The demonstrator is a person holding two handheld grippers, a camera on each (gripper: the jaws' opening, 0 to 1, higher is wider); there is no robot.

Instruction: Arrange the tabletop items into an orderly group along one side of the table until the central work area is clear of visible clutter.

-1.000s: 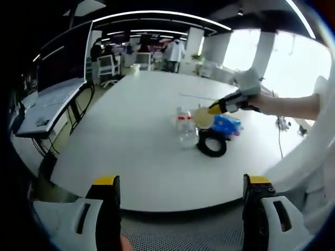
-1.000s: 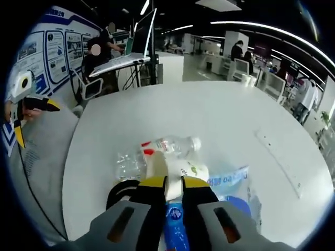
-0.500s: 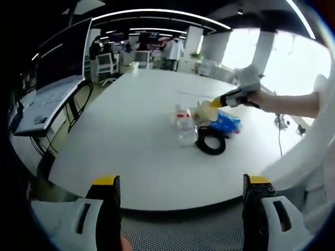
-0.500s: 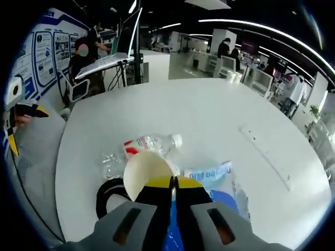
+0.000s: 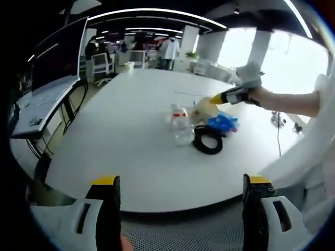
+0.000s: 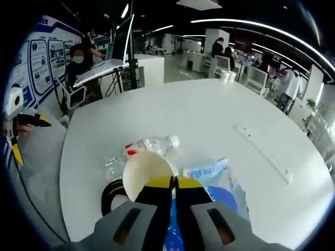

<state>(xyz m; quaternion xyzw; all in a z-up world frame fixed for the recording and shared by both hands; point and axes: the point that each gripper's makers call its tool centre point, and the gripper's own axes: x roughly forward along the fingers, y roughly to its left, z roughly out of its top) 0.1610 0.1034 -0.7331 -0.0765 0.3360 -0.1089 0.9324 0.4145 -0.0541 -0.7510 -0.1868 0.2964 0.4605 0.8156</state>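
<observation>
On the white table point(image 5: 120, 130) lies a small cluster: a clear bottle with a red label point(image 5: 180, 121), a black cable coil point(image 5: 208, 141), a blue packet point(image 5: 224, 122) and a cream paper cup point(image 5: 203, 109). My right gripper point(image 6: 174, 183) is shut on the rim of the paper cup point(image 6: 142, 172), which is tipped with its mouth toward the camera. Beyond it lie the bottle point(image 6: 153, 145), the coil point(image 6: 111, 192) and the packet point(image 6: 205, 171). My left gripper point(image 5: 180, 206) hangs open and empty off the table's near edge, far from the cluster.
A long white strip point(image 6: 261, 151) lies on the table right of the cluster. A stand with a laptop point(image 5: 44, 99) is off the table's left side. Chairs and people stand at the far end of the room. A person's hand point(image 5: 261, 97) holds my right gripper point(image 5: 225, 98).
My right gripper has closed on the cup's rim and tipped it up off the table, mouth toward the camera. It has risen slightly. The left gripper has stayed put.
</observation>
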